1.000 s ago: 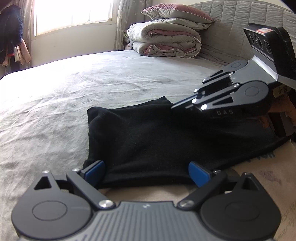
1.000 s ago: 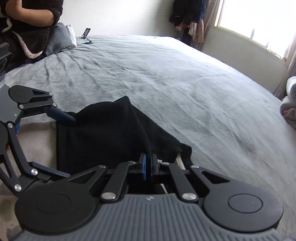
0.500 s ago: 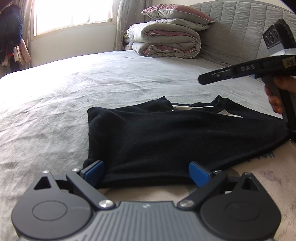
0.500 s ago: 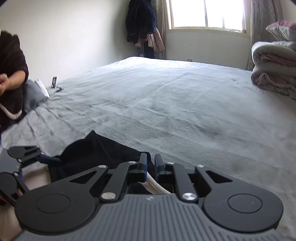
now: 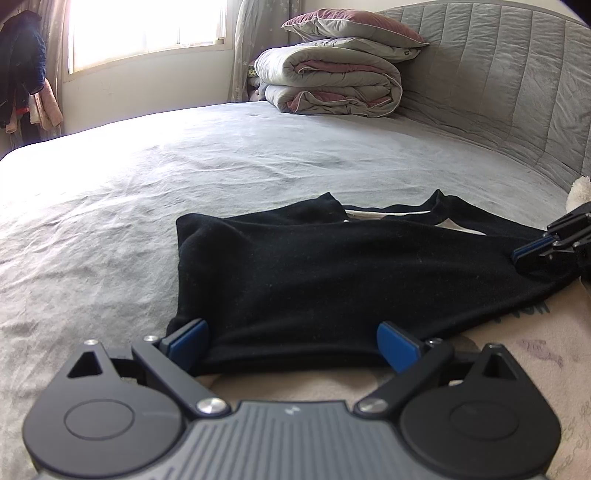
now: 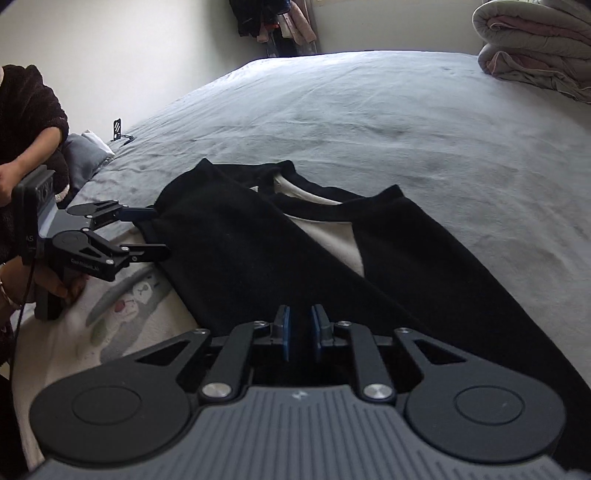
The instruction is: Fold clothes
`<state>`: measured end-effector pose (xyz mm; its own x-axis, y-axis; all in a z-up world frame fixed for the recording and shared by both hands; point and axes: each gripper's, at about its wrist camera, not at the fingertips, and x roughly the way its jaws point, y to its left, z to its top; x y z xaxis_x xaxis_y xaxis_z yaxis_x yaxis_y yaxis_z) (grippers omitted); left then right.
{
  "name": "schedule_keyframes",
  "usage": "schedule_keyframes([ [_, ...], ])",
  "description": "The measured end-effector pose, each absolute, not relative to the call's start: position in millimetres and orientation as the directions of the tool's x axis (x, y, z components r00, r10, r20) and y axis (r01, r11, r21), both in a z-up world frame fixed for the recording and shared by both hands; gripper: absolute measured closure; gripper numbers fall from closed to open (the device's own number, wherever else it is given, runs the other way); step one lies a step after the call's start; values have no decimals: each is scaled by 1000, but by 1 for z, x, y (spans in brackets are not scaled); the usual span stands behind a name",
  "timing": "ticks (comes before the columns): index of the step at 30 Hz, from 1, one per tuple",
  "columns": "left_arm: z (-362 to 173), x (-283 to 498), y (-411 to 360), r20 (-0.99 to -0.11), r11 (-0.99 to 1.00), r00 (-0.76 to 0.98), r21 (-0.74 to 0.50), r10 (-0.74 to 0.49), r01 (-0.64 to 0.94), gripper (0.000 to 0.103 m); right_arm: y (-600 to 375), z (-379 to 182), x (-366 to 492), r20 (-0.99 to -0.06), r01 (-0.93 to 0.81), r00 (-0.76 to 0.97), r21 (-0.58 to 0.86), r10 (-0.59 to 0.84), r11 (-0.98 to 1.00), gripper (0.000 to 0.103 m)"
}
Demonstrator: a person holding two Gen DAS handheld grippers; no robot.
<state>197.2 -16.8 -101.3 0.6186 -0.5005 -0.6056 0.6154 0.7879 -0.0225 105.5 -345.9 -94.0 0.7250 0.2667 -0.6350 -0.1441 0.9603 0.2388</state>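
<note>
One folded duvet (image 5: pixel 332 85) far behind black sleeve (image 5: pixel 314 280), bed (image 5: pixel 110 206)

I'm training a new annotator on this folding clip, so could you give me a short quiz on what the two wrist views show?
1. True or false: the left gripper is shut tight on the garment.
2. What is stacked at the far end of the bed? A) a folded duvet with a pillow on top; B) a suitcase; C) a laundry basket.
3. Fill in: the garment's outer fabric is mostly ____ in colour.

Key: 1 false, because its jaws stand wide apart, one on either side of the folded edge; 2 A; 3 black.
</note>
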Motion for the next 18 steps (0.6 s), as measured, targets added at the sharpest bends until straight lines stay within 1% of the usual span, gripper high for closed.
schedule_keyframes([
  [3,-101,196,-16,-604,793,626,-14,-493,610,5,-365,-91,89,-632,-51,754,216,179,975,83],
  [5,-101,196,-17,-604,794,631,-6,-487,608,5,-376,-83,69,-594,-14,786,259,170,966,82],
  [6,-101,195,-18,-603,795,633,-2,-485,607,4,-375,-81,61,-581,-14,795,266,172,964,80],
  [7,-101,195,-18,-603,796,635,1,-483,606,4,-373,-79,53,-569,-15,804,270,173,963,68],
  [8,-101,195,-18,-603,796,636,3,-481,605,4,-371,-78,45,-557,-17,812,274,173,962,60],
  [10,-101,195,-19,-603,798,639,9,-476,603,4,-364,-77,34,-540,-28,823,271,177,962,60],
  [14,-101,194,-20,-601,803,648,18,-468,596,3,-338,-85,39,-544,-68,822,203,170,977,60],
  [18,-101,193,-20,-597,807,654,20,-464,591,3,-336,-97,33,-578,-71,798,192,172,979,60],
])
